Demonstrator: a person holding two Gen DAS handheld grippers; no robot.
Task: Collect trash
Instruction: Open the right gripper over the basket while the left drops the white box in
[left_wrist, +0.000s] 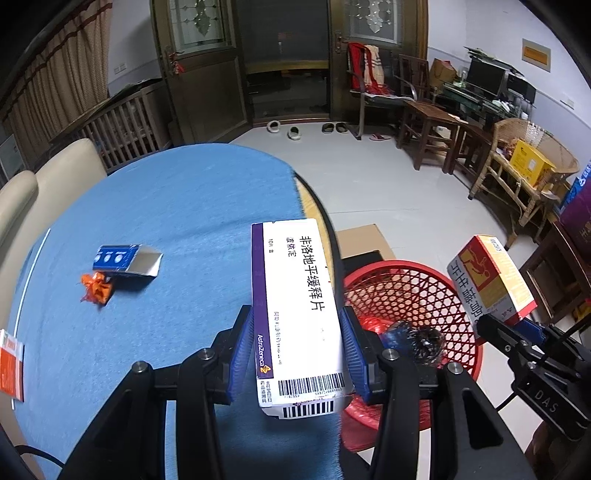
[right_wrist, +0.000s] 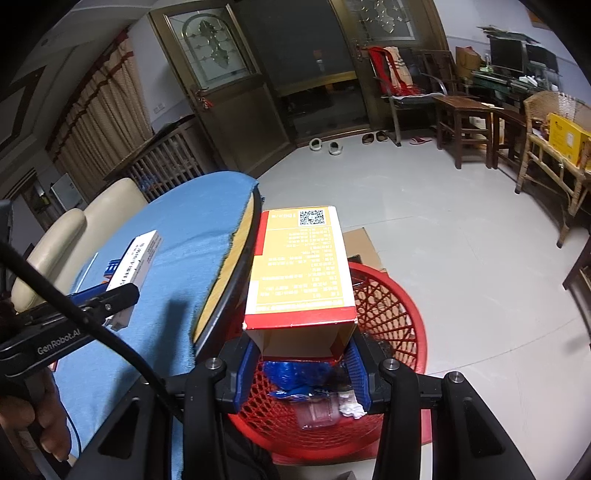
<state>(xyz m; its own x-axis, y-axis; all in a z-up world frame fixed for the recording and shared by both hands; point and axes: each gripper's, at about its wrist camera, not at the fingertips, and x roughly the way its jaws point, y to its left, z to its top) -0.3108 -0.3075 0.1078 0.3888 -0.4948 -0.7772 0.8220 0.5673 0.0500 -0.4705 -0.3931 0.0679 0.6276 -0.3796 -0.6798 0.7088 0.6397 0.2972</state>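
- Left wrist view: the left gripper (left_wrist: 299, 354) has its fingers clamped on a white pill box (left_wrist: 295, 295), hanging over the bench (left_wrist: 166, 206) edge; the red basket (left_wrist: 406, 291) sits at four o'clock. A blue wrapper (left_wrist: 125, 260) and orange scrap (left_wrist: 96, 287) wait at nine o'clock.
- Right wrist view: the right gripper (right_wrist: 301, 363) pinches a yellow box (right_wrist: 301, 266) directly above the basket. This looks like the drop-off step; next, part the fingers over the basket.

Wooden chair (left_wrist: 428, 129), wicker chair (left_wrist: 524, 173), perhaps 2 slippers (left_wrist: 284, 129) by door (left_wrist: 284, 55).
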